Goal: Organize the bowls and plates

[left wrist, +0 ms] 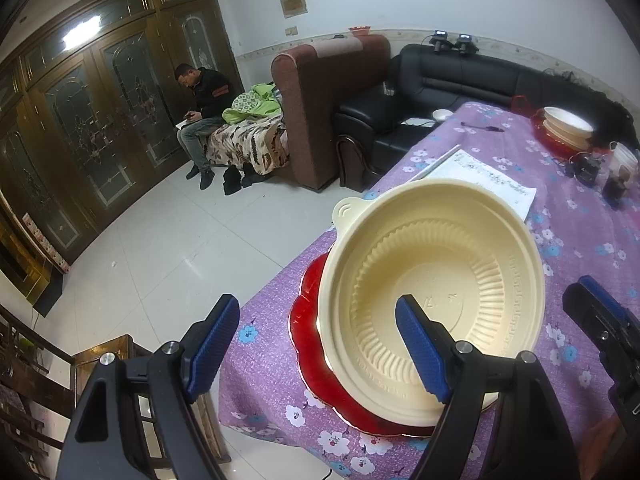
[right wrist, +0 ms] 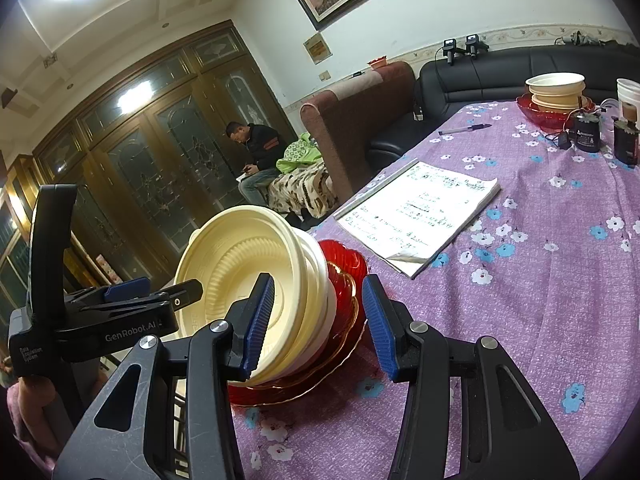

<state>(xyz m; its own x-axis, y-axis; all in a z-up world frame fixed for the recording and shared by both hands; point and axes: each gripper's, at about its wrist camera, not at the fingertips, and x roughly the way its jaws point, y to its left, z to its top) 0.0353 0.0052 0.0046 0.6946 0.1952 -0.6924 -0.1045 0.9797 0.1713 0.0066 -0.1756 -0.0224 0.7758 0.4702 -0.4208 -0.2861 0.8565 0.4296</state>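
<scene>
Bowls (left wrist: 432, 280) in cream plastic, nested in a stack and tilted, sit on red plates (left wrist: 316, 364) at the near corner of the desk (left wrist: 580, 216). We find the left gripper (left wrist: 316, 348) with its fingers (left wrist: 422, 354) apart: one blue pad reaches over the rim into the top bowl, the other hangs beyond the desk edge above the floor; we cannot tell whether the inner pad touches the bowl. In the right wrist view we note the right gripper (right wrist: 318, 324) also with fingers (right wrist: 378, 328) spread, straddling the side of the bowl stack (right wrist: 256, 292) and the red plates (right wrist: 340, 280) beneath; contact cannot be confirmed. The left gripper (right wrist: 116, 312) shows at that view's left edge, against the top bowl's rim.

Beyond the stack we record a written notepad (right wrist: 420, 212) lying flat on the purple flowered cloth, and a pen (right wrist: 464, 129) further back. At the far end stands a second set of cream bowls on a red dish (right wrist: 554, 96), beside dark containers (right wrist: 587, 132). A seated man (left wrist: 202, 108) occupies the couch by the wooden doors.
</scene>
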